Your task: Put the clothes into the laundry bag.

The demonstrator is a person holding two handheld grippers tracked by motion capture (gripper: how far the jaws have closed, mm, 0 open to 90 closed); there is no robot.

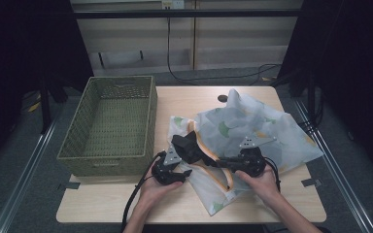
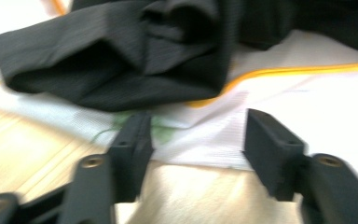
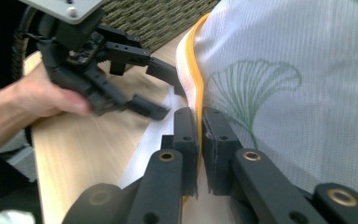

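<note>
- Right gripper view: right gripper [image 3: 199, 140] pinches the bag's [image 3: 279, 74] orange hem [image 3: 196, 70]; thin mesh could slip free.
- Left gripper [image 2: 193, 140] gapes empty; black cloth [image 2: 135, 56] could slide out.

Green woven basket [image 1: 108, 127] on the wooden table [image 1: 102, 204], left side, and 1 dark cable [image 1: 209, 77] on the floor beyond.

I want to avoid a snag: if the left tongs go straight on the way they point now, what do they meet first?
Probably the white mesh bag's near edge, lying flat just ahead of the open left tongs. The black cloth lies on it farther on; depth is unclear.
</note>
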